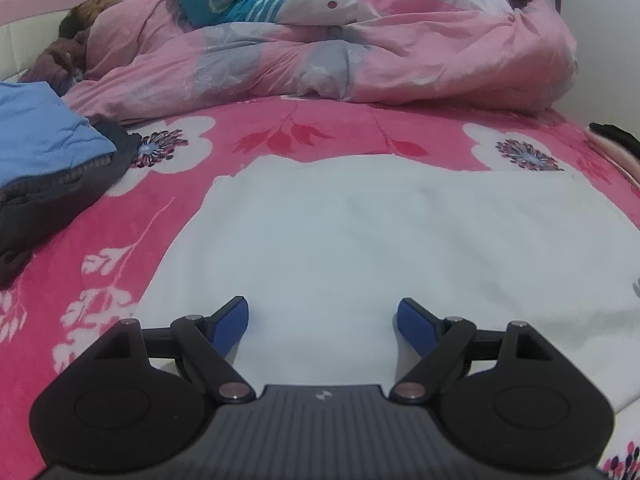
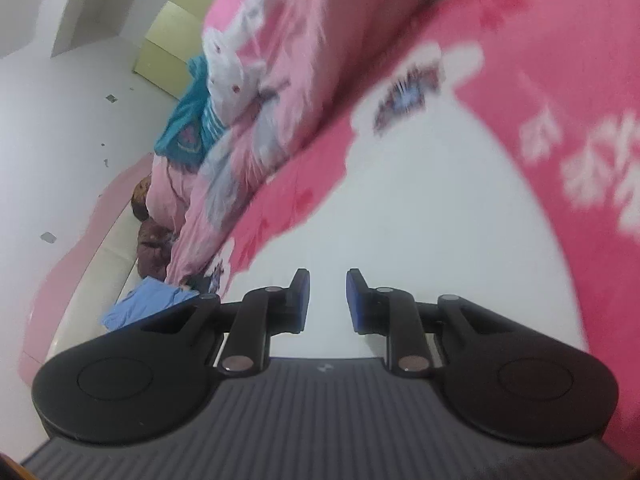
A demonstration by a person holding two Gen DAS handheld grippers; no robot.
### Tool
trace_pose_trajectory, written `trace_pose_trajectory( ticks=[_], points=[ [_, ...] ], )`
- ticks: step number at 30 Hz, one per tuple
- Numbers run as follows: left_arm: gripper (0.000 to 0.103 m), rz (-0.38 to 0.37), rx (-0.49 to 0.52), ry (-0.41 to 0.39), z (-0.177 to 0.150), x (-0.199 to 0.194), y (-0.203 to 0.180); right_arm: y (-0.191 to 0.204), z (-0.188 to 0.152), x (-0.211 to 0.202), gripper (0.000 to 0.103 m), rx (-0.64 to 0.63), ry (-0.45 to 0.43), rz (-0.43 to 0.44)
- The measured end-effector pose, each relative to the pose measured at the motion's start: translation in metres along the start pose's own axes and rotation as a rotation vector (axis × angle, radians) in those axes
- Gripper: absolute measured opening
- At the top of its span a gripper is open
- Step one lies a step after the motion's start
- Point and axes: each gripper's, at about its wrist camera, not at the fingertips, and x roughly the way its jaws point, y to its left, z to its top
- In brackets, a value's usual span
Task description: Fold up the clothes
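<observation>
One white garment [image 1: 360, 240] lies flat on the pink floral bedsheet [image 1: 340, 132], filling centre and lower frame of the left wrist view, long axis running left-right. Left gripper [image 1: 323, 322] sits over its near edge, jaws wide, nothing between them, cloth straight ahead and below. Right gripper [image 2: 328, 300] in the tilted, blurred right wrist view: jaws narrowly apart, nothing held, white cloth beyond the tips. Left hand looks nearer the hem. One blue garment [image 1: 44, 132] on a dark one [image 1: 60, 196] at left edge; one rumpled pink duvet [image 1: 320, 52] upper frame.
</observation>
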Motion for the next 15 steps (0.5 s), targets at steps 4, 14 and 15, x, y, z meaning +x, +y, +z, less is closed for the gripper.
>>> trace_pose_trajectory(
  ticks=[4,14,15],
  points=[
    [0.084,-0.003,0.008,-0.005,-0.001,0.001,0.001,-0.026,-0.018,-0.022,0.014,0.039,-0.007,-0.034],
    [0.084,0.056,0.049,-0.036,0.003,-0.011,0.002,0.036,-0.021,-0.057,0.021,-0.195,-0.046,-0.094],
    [0.084,0.068,0.055,-0.051,0.006,-0.016,0.002,0.043,-0.018,-0.048,0.021,-0.205,-0.039,-0.063]
  ],
)
